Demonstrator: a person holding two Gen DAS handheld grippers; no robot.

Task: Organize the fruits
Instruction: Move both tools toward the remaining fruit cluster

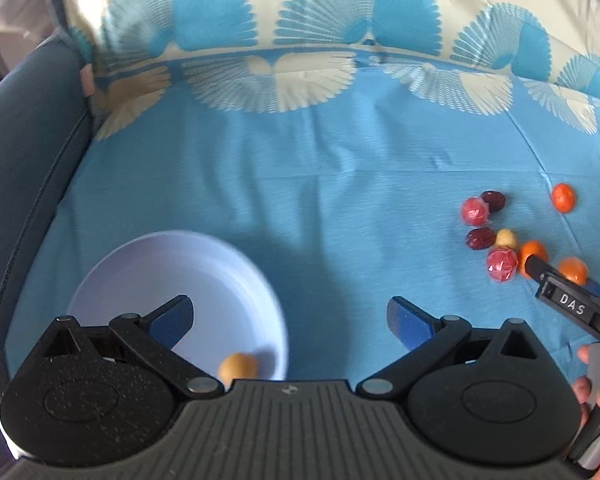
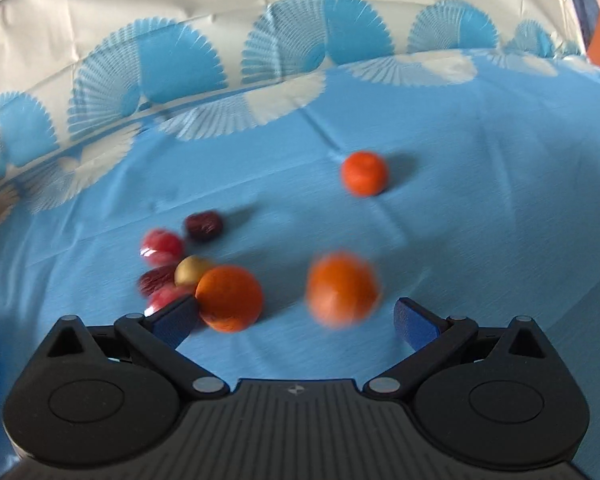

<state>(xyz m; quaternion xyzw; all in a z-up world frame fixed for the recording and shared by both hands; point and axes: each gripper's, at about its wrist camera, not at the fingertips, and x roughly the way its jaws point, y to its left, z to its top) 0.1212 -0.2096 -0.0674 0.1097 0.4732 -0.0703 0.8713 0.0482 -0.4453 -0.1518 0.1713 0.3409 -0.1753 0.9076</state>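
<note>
My left gripper is open and empty above the right edge of a white bowl, which holds one small tan fruit. My right gripper is open over the blue cloth, and it also shows in the left wrist view. Two oranges lie just ahead of its fingers: one beside the left finger, one blurred between the fingers. A third orange lies farther off. Left of them sit dark red dates, pink wrapped fruits and a tan fruit.
A blue tablecloth with a cream fan-pattern border covers the surface. A dark grey cushioned edge runs along the left. The fruit cluster lies to the right of the bowl.
</note>
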